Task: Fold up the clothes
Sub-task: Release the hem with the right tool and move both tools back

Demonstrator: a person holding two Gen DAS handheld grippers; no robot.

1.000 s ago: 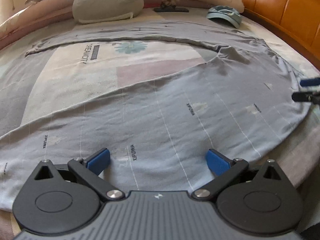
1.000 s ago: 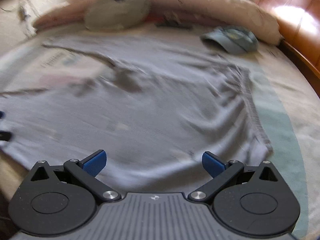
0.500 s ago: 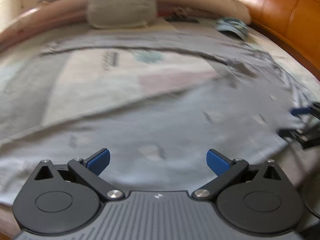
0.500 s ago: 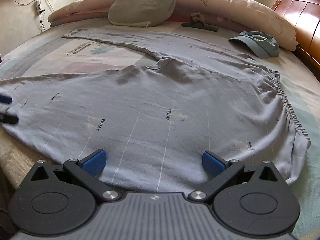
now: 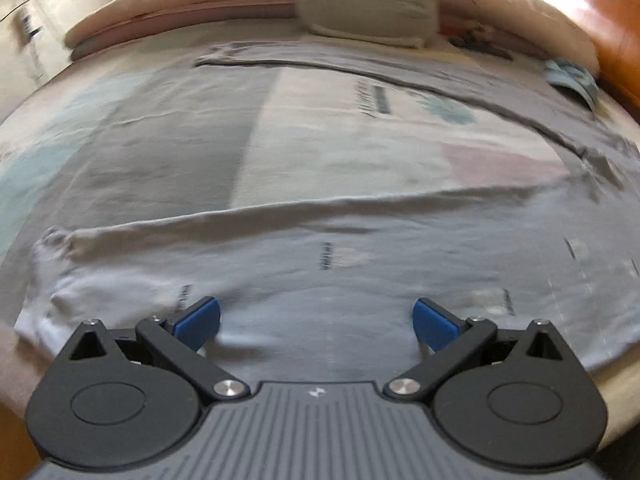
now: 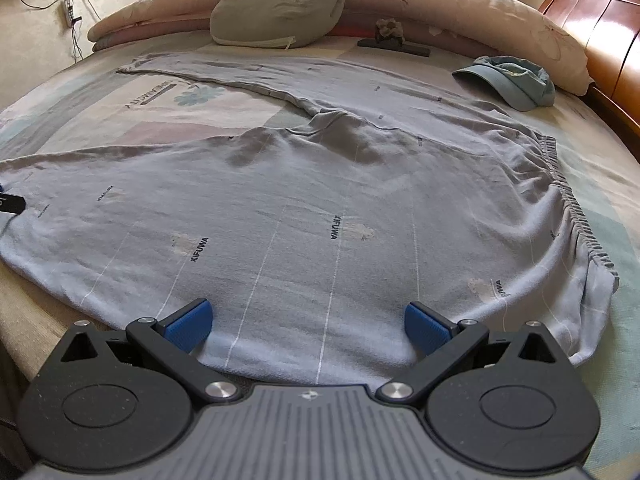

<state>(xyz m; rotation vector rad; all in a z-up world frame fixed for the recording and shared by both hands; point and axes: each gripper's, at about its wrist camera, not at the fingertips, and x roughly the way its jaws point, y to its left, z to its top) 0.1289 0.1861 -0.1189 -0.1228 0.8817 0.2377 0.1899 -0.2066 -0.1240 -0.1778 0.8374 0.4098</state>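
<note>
both grippers, l (image 5: 316, 320) & r (image 6: 307, 322), jaws wide apart over grey trousers (image 6: 320, 208) on bed (image 6: 624, 184)

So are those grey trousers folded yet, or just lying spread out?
Spread out: the grey trousers lie flat on the bed, legs splayed apart, nothing doubled over.

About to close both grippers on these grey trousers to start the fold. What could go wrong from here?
Both grippers are open over the near leg of the grey trousers.
1. The left gripper view is blurred, so its grab near the cuff may miss.
2. The right gripper might pinch the bedsheet too.
3. A wide sweep could drag the blue cap.
</note>
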